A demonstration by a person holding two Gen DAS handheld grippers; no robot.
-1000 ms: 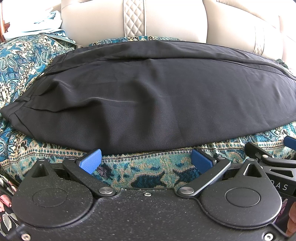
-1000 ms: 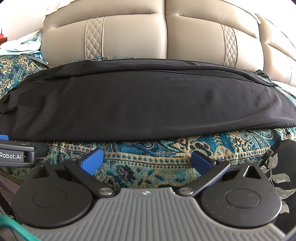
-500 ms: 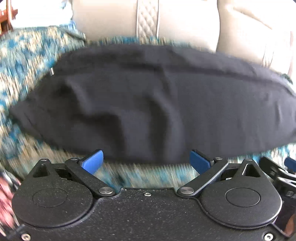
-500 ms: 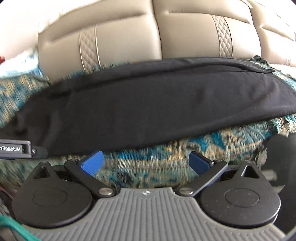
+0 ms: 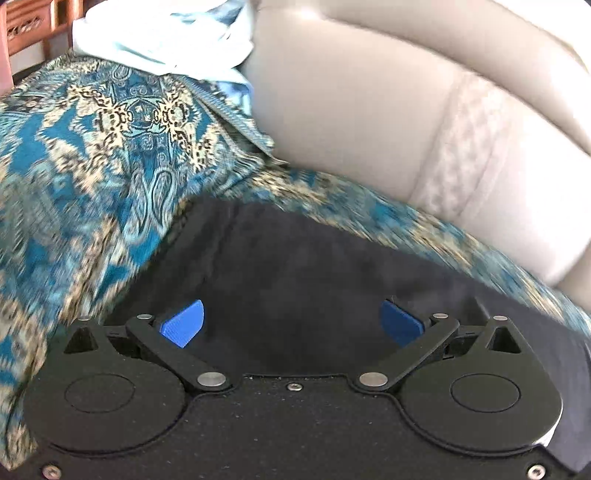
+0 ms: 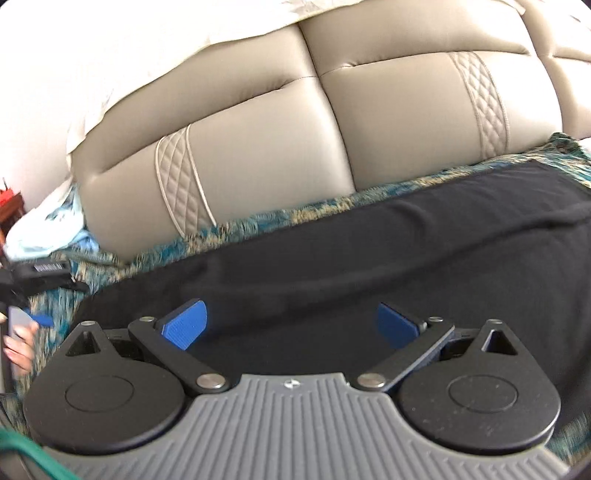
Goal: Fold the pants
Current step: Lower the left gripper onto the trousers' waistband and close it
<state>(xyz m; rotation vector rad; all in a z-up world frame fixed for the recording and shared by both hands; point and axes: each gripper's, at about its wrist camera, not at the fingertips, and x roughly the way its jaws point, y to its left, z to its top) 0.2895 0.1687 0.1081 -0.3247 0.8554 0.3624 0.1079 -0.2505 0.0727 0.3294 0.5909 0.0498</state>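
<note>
The black pants (image 5: 314, 266) lie flat on a teal patterned throw over a sofa seat. My left gripper (image 5: 291, 323) hovers open over their left end, blue pads wide apart with black cloth beneath and nothing pinched. In the right wrist view the pants (image 6: 369, 258) stretch across from lower left to upper right. My right gripper (image 6: 291, 325) is also open, its pads spread above the near part of the cloth. At the far left of that view the left gripper (image 6: 33, 295) shows with a hand on it.
The teal and gold throw (image 5: 92, 166) covers the seat and rises at the left. A beige leather backrest (image 6: 295, 129) stands right behind the pants. Pale blue cloth (image 5: 166, 37) is heaped at the back left, beside wooden furniture (image 5: 22, 26).
Both grippers have moved forward from the front edge of the seat to over the pants. The left one has swung toward the pants' left end. Both stay open.
</note>
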